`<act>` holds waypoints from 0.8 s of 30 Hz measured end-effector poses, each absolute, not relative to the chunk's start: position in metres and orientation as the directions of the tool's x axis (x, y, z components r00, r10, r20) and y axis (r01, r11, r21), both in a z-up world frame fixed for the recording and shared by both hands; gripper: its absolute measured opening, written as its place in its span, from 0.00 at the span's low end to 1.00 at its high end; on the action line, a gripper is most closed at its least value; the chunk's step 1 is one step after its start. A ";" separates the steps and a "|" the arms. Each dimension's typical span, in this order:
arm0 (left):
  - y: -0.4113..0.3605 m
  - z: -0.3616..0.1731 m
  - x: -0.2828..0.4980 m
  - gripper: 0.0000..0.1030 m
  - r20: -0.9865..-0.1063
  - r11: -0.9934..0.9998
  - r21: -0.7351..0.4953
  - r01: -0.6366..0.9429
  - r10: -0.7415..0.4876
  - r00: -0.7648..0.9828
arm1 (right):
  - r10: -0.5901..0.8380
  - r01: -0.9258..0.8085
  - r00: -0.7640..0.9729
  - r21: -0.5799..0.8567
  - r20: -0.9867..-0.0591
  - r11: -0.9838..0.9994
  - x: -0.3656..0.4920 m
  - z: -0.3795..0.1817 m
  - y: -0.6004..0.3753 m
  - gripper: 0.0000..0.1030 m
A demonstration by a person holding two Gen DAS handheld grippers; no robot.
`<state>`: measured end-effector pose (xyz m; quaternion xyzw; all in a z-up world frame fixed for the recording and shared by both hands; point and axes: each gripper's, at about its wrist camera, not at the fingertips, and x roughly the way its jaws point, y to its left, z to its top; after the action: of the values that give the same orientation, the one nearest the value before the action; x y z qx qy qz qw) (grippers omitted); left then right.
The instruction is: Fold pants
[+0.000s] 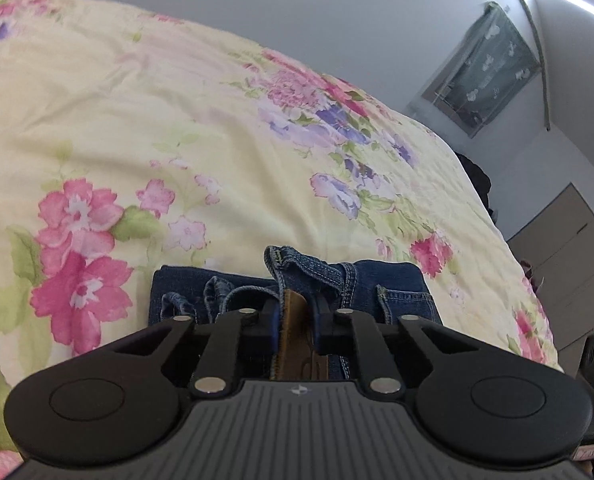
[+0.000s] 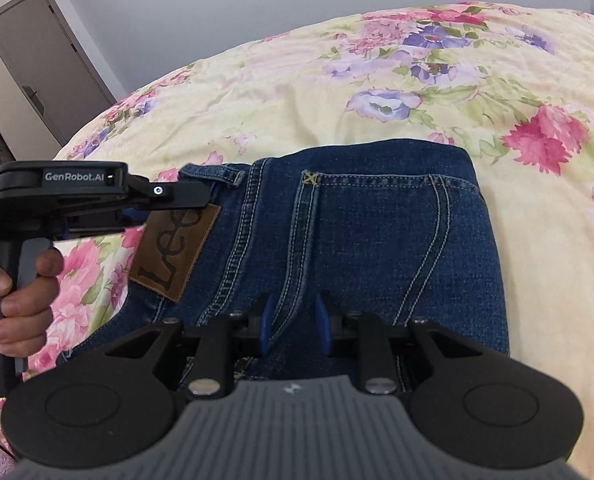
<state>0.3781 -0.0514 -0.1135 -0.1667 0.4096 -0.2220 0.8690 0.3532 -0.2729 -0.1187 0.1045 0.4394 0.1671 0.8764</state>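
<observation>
Dark blue jeans point(image 2: 357, 236) lie folded on a yellow floral bed cover point(image 2: 337, 80). A brown leather Lee patch point(image 2: 175, 252) sits at the waistband. My left gripper point(image 1: 296, 312) is shut on the waistband at the patch point(image 1: 295, 320); it also shows in the right wrist view point(image 2: 193, 200), coming in from the left. My right gripper point(image 2: 295, 324) has blue pads point(image 2: 266, 326) a little apart over a stitched seam of the jeans, close to the denim; whether it pinches the cloth is not clear.
The bed cover point(image 1: 157, 140) spreads wide beyond the jeans. A grey door point(image 2: 45, 60) stands at the far left. A curtained window point(image 1: 485, 68) and grey cabinets point(image 1: 569, 256) are at the right past the bed's edge.
</observation>
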 end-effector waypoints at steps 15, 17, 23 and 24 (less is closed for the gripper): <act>-0.025 -0.141 0.383 0.11 -0.677 0.873 -0.434 0.223 -0.479 0.559 | 0.181 -0.234 0.638 0.035 -0.748 0.972 0.367 -0.068 -0.300 0.16; -0.021 -0.149 0.385 0.12 -0.677 0.873 -0.438 0.213 -0.476 0.561 | 0.169 -0.202 0.636 0.049 -0.753 0.978 0.385 -0.080 -0.310 0.13; -0.014 -0.164 0.392 0.15 -0.678 0.866 -0.448 0.220 -0.490 0.548 | 0.180 -0.143 0.621 0.116 -0.763 0.983 0.424 -0.114 -0.310 0.12; -0.015 -0.166 0.393 0.15 -0.679 0.868 -0.442 0.225 -0.488 0.549 | 0.179 -0.138 0.612 0.118 -0.770 0.983 0.428 -0.120 -0.308 0.12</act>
<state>0.3926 -0.0147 -0.1662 -0.1535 0.4281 -0.2057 0.8665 0.4285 -0.3081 -0.1197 0.0234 0.4313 0.0882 0.8976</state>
